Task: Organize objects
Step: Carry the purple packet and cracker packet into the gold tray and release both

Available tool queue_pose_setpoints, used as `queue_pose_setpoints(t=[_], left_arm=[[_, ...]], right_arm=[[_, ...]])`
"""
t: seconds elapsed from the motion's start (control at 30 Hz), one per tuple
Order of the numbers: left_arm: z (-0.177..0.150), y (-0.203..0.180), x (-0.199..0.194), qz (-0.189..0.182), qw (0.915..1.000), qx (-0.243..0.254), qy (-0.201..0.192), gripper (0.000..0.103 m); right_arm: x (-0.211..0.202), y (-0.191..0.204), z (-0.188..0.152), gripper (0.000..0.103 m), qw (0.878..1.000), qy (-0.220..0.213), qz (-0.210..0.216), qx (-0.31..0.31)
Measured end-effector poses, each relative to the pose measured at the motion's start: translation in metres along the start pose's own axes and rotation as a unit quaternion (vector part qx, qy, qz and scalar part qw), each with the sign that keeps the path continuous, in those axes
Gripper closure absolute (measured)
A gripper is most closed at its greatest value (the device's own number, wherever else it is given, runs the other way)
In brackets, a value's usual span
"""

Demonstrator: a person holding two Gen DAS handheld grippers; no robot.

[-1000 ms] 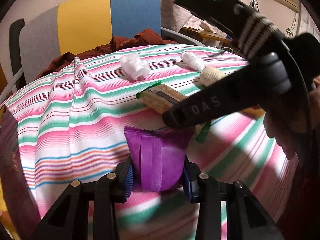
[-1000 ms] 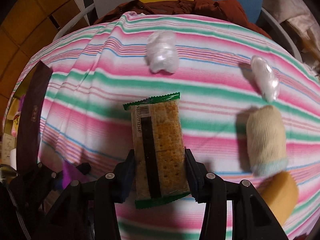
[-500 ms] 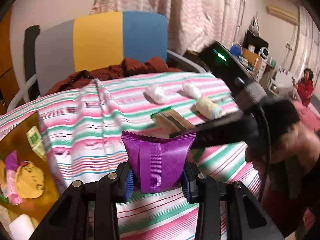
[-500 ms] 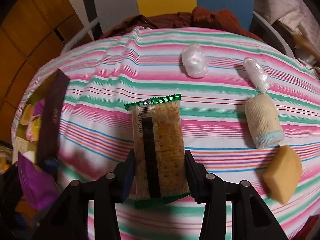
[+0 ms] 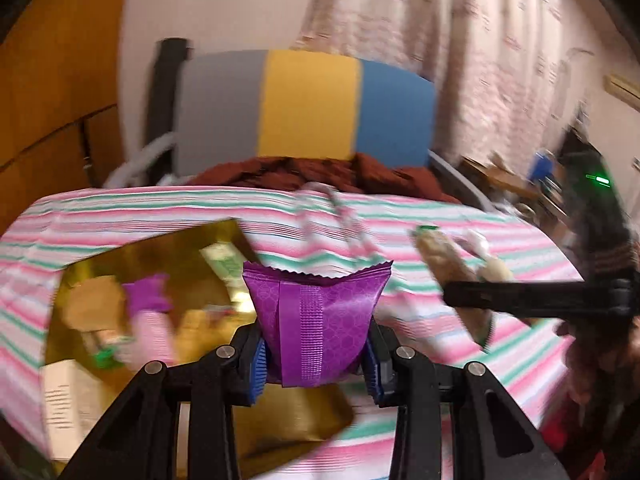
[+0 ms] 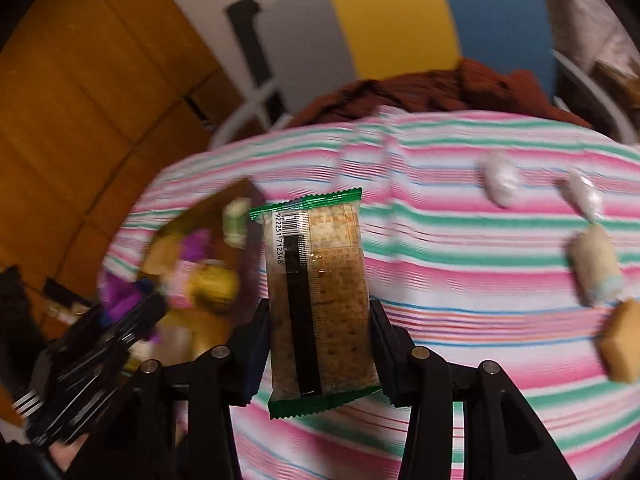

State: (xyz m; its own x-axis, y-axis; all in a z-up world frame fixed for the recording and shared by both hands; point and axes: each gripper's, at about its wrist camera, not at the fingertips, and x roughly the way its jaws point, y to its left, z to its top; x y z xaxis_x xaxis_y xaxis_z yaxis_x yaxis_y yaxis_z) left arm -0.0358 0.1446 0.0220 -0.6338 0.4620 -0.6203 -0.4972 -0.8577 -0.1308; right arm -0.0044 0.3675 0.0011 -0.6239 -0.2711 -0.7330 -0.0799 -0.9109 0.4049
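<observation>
Here, left tongs [image 5: 316, 364] pinching purple packet [image 5: 316, 320], right tongs [image 6: 318, 344] cracker pack [image 6: 320, 296]

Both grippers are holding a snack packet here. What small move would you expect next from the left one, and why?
Probably ease the left gripper forward and down over the gold box and let go there. It is shut on the purple packet, the open box lies just below and to its left, and similar snacks already sit inside. The right gripper, shut on the cracker packet, would likely follow.
</observation>
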Motion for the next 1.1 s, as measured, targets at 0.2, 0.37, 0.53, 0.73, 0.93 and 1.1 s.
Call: queue_pose_setpoints(t=[0.2,0.37,0.53,0.73,0.93,1.1], left_arm=[[0.006,0.065,-0.006,0.066,0.9959,-0.062,-0.006,0.056],[0.001,0.104,-0.016,0.104,0.9895,-0.1,-0.009,0.052],[-0.009,0.125,-0.022,0.128,0.9839,-0.125,-0.004,0.051],[-0.017,0.123,-0.019,0.15,0.9827,-0.108,0.005,0.028],[-0.012,0.114,-0.031,0.157,0.9831,-0.093,-0.016,0.02],[-0.008,0.103,-0.04,0.158,0.9842,-0.077,-0.024,0.02]], right_arm=[[0.026,0.079,0.005,0.054,0.995,0.019,0.083,-0.047],[0.054,0.118,-0.005,0.042,0.991,0.05,0.099,-0.07],[0.066,0.131,-0.02,0.032,0.99,0.07,0.072,-0.101],[0.066,0.135,-0.029,0.018,0.989,0.065,0.025,-0.129],[0.058,0.139,-0.033,0.014,0.989,0.049,0.007,-0.141],[0.053,0.137,-0.034,0.01,0.99,0.033,-0.009,-0.138]])
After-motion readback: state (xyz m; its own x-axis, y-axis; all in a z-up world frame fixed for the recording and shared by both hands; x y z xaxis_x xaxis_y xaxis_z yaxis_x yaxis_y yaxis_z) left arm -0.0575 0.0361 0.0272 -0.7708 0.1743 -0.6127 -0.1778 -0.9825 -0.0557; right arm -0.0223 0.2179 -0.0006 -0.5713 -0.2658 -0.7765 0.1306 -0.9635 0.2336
